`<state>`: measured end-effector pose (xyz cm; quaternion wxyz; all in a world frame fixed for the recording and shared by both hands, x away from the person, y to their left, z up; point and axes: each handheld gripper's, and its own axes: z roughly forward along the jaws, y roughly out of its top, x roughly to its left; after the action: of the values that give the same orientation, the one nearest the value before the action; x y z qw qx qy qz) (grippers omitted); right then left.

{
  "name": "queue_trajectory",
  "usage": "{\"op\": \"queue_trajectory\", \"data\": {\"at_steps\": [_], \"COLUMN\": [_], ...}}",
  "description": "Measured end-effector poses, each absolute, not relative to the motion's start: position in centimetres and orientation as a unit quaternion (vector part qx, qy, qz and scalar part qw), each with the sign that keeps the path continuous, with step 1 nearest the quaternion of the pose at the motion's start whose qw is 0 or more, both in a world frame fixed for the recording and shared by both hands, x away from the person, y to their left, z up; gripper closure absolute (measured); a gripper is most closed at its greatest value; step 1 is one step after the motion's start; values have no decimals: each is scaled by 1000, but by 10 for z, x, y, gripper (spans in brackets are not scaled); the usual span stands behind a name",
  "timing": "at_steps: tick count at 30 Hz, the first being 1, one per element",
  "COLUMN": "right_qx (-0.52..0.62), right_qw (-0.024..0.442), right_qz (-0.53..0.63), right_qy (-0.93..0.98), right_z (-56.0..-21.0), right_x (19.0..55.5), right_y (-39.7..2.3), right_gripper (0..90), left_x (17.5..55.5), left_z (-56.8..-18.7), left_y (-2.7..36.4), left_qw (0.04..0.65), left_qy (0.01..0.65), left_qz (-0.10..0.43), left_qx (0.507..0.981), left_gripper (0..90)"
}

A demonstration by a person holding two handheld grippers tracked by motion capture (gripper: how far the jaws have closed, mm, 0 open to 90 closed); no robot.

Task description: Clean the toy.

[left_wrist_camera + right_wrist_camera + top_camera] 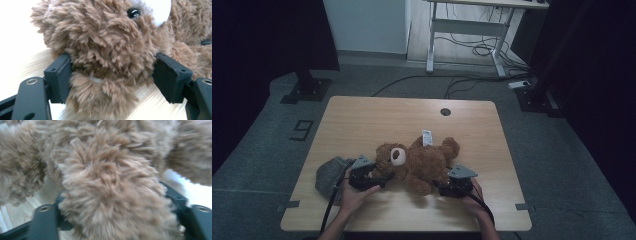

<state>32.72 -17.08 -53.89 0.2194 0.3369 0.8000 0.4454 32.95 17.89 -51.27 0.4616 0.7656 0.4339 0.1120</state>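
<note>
The person's left hand point(353, 196) sets the left gripper point(111, 75) gripping the teddy bear point(419, 162) at its 9 o'clock head; the right gripper point(120, 210) grips a limb at 5 o'clock.

Brown teddy bear point(419, 162) lying mid-table point(362, 120); claws flank it; grey cloth point(329, 175) left.

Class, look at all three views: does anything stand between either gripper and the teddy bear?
Nothing visible does. The teddy bear already sits between the jaws of the left gripper and the right gripper. The grey cloth lies off to the side.
</note>
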Motion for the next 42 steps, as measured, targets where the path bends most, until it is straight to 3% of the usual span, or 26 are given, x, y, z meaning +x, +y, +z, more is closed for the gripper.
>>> {"op": "queue_trajectory", "data": {"at_steps": [4,11,25,42], "right_qx": [347,343,392,432], "right_qw": [224,229,221,219], "right_qz": [483,511,513,490], "right_qy": [773,754,731,724], "right_z": [-529,-520,-536,-549], "right_x": [317,300,266,268], "right_y": [-181,-196,-250,-268], "right_gripper": [175,160,160,171], "left_x": [321,299,280,275], "left_z": [-506,-494,-493,-501], "left_y": [182,187,203,213], "left_qw": [457,458,467,453], "left_qy": [425,399,401,413], "left_qz": [134,156,144,150], "left_qx": [770,779,775,776], "left_gripper": [253,248,252,255]}}
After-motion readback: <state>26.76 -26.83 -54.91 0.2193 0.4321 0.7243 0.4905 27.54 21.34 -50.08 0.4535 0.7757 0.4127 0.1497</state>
